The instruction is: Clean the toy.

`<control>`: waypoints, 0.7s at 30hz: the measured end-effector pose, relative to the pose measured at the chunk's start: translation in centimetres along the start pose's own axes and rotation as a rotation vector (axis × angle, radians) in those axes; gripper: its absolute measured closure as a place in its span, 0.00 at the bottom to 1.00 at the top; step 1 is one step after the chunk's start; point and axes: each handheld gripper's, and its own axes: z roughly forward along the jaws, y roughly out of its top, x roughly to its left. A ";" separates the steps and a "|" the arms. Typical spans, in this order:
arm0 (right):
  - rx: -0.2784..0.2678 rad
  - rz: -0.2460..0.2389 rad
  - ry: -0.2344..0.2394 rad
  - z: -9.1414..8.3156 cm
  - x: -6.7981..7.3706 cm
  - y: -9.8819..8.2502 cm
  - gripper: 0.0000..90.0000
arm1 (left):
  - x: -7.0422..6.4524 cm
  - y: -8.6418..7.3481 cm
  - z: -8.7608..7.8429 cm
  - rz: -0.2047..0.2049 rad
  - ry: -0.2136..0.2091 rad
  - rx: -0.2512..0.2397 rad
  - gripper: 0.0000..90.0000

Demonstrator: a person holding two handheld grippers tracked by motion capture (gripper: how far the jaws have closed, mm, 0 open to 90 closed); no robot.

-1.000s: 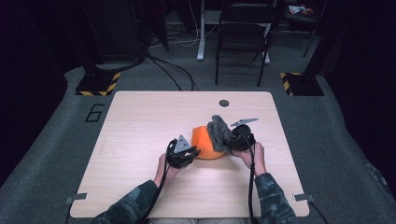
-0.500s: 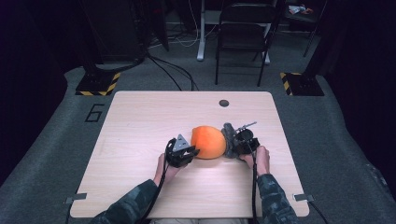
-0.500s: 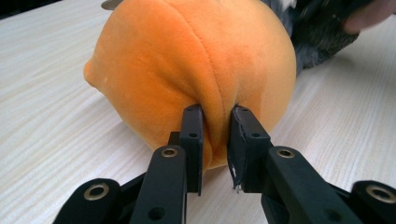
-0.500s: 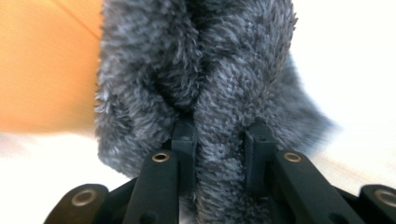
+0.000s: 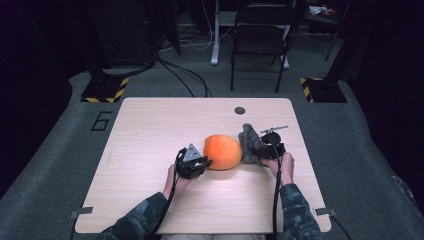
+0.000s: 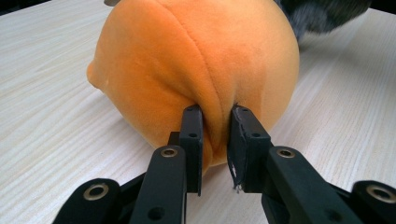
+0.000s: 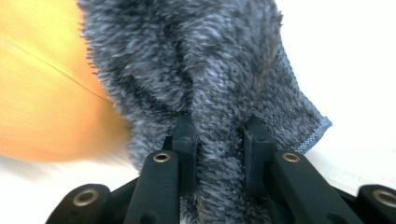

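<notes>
High view: round orange plush beside fuzzy grey cloth.

The high view looks forward and down from above the person's side of the wooden table, far enough off to take in both grippers, the floor and a chair beyond. The left gripper view sits low and close behind the left gripper, facing the orange plush ball pinched just ahead of it. The right gripper view looks along the right gripper into the grey fuzzy cloth, nearer still; all three views share ball and cloth.
</notes>
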 end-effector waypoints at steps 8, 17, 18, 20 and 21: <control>-0.189 -0.025 0.112 -4.1 3.3 2.1 0.79 | -0.1 0.0 0.1 -0.001 0.003 -0.008 0.84; -0.045 -0.131 0.053 0.4 5.8 1.1 0.79 | -0.1 0.4 -0.2 0.034 0.018 0.011 0.66; -0.048 -0.123 0.051 0.4 5.8 1.1 0.79 | -0.2 0.4 -0.3 0.041 0.030 0.016 0.61; -0.042 -0.123 0.050 0.5 5.5 1.0 0.79 | -0.3 0.2 -0.3 0.049 0.047 0.043 0.53; -0.038 -0.115 0.054 0.6 5.4 1.0 0.79 | -0.4 0.1 -0.2 0.051 0.065 0.049 0.51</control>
